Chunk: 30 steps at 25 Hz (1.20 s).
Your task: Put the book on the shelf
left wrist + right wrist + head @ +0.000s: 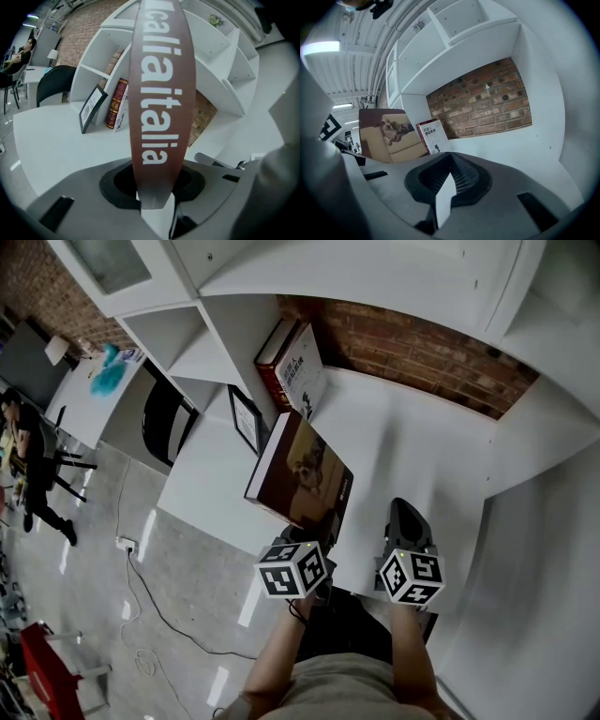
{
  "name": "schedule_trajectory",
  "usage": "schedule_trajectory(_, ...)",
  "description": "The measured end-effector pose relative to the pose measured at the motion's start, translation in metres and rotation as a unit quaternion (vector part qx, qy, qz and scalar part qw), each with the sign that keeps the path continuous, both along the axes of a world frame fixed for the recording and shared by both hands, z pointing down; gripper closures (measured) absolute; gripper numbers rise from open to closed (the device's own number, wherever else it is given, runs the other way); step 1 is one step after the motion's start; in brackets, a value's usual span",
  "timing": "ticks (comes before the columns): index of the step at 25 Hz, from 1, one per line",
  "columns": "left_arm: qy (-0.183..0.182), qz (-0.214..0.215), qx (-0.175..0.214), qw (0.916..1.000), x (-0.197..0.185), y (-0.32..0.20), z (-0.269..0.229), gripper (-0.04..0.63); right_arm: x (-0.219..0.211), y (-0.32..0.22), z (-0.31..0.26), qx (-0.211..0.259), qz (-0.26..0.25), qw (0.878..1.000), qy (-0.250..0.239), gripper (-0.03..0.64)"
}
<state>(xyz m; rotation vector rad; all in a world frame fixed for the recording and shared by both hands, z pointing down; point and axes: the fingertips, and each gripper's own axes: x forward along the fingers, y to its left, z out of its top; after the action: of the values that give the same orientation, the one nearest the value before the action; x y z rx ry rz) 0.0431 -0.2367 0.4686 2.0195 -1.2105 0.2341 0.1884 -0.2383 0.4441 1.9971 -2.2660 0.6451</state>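
**Q:** Firstly, what is the state of the left gripper [154,194]?

**A:** Its jaws are clamped on the book [161,93]. The brown spine, lettered in white, rises from between them up the middle of the left gripper view. In the head view the book [300,470] sits at centre frame, tilted, its cover showing a dog on a sofa. It is held above the white shelf [412,446], near the front edge. Whether it touches the board cannot be told.

**Q:** And the right gripper [449,159]?

**A:** Its jaws meet at the tips with nothing between them. In the head view it lies lower right of centre, just beside the left gripper and apart from the book.

**Q:** What lies further out?

**A:** At upper centre of the head view, the standing books [292,367] rest upright on the shelf, a red spine beside a white cover. A black picture frame [246,418] leans just to their lower left. The brick wall [422,352] backs the shelf at upper right. A grey floor [187,596] fills the lower left, crossed by a dark cable [155,601].
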Motion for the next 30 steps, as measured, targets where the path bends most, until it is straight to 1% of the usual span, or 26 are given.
schedule_trajectory(18,0.007,0.037,-0.017,0.9991,-0.019,-0.097,0.020,0.446,-0.026,-0.088,0.016,-0.018,0.026,0.999,0.010,0.600)
schedule_trajectory(30,0.013,0.070,-0.038,0.9967,-0.019,-0.140,0.044,0.446,-0.035,-0.120,0.036,-0.042,0.050,0.998,0.015,0.600)
